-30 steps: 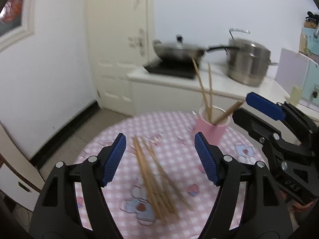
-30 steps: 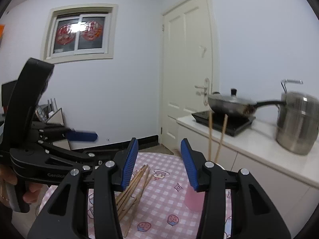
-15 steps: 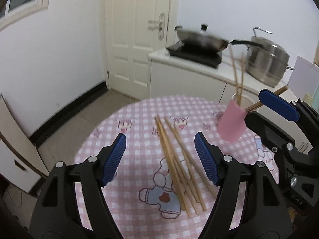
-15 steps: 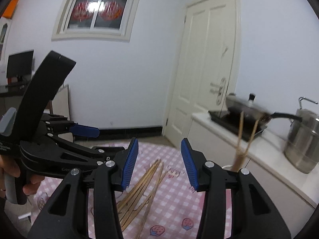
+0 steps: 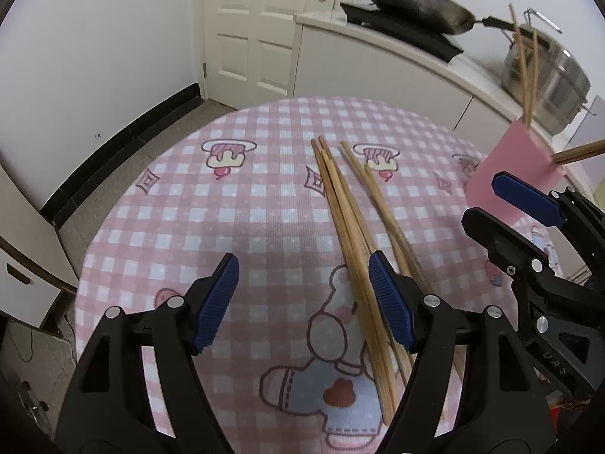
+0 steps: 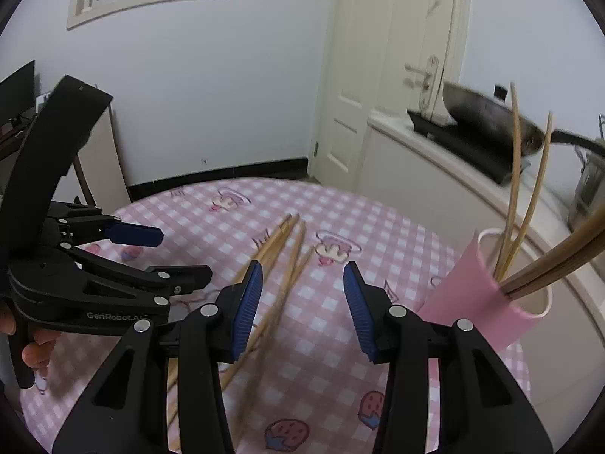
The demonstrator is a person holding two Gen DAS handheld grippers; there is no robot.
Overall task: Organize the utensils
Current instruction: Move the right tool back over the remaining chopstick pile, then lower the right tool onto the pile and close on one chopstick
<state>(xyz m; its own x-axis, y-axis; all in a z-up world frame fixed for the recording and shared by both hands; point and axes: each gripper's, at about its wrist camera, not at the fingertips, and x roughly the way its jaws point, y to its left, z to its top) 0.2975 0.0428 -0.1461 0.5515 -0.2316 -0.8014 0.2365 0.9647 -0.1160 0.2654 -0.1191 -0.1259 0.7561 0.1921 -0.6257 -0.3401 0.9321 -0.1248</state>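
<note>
Chopsticks (image 5: pixel 351 234) lie loose on the pink checked tabletop (image 5: pixel 242 204) beside a pink cup (image 6: pixel 487 295) holding others; left hand-held gripper (image 5: pixel 302 299) and right hand-held gripper (image 6: pixel 302 310) hover open, empty.

Two hand-held grippers of matte black plastic. Left gripper (image 5: pixel 302 299): angular fingers with triangular cut-outs, silver round screw heads at the joints, ribbed dark-blue pads (image 5: pixel 215 302) on the inner faces. Right gripper (image 6: pixel 300 308): same build, same blue ribbed pads (image 6: pixel 247 308). White lettering "GenRobot.AI" at lower left of the right wrist view. Curved black handle at upper left there.
</note>
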